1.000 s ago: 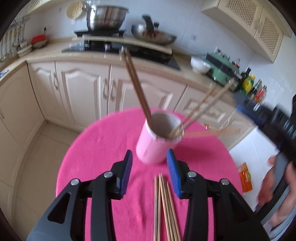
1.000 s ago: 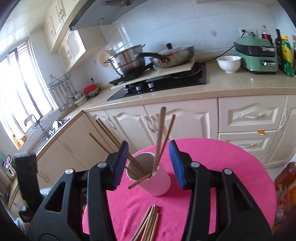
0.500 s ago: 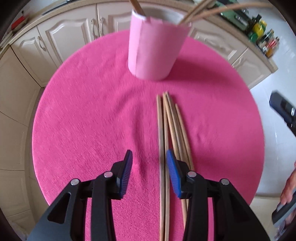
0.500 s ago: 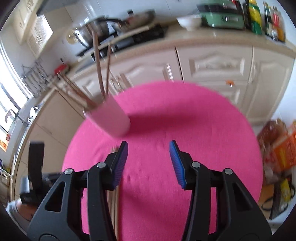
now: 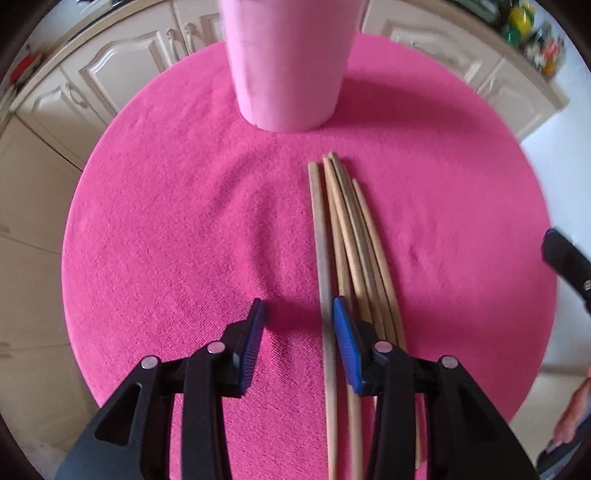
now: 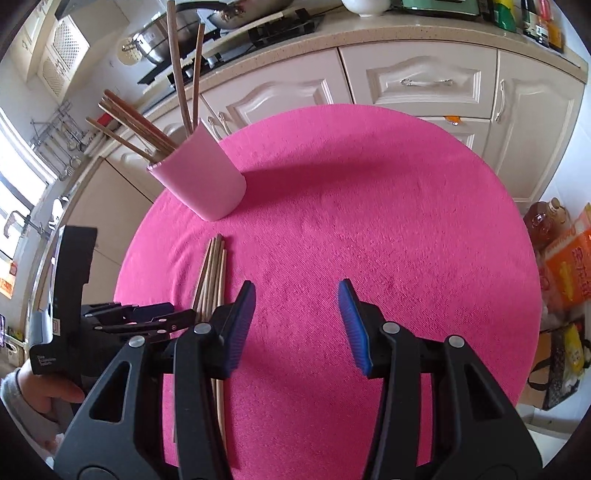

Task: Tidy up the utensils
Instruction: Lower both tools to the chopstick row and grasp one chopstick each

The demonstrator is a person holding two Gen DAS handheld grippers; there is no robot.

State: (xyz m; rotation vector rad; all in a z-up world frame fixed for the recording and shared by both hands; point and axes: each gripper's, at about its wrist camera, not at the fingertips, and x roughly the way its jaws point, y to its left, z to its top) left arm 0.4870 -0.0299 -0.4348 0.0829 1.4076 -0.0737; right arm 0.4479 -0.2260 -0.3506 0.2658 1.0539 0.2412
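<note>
A bundle of several wooden chopsticks [image 5: 345, 236] lies on the round pink-covered table [image 5: 177, 229], in front of a pink holder cup [image 5: 288, 62]. My left gripper [image 5: 297, 332] is open and low over the near part of the bundle; the leftmost chopstick runs just inside its right pad. In the right wrist view the cup [image 6: 201, 177] holds several chopsticks [image 6: 147, 129] and the loose bundle [image 6: 212, 273] lies below it. My right gripper [image 6: 297, 321] is open and empty above the bare cloth, right of the bundle. The left gripper [image 6: 140, 317] shows there too.
Cream kitchen cabinets [image 6: 424, 81] and a counter with a stove and pots [image 6: 221, 26] run behind the table. Bags, a bottle and an orange box [image 6: 565, 269] stand on the floor to the right. The table edge curves close on all sides.
My left gripper has dropped and moved closer to the chopsticks on the cloth. My right gripper has tilted down from the cup toward the table's bare middle.
</note>
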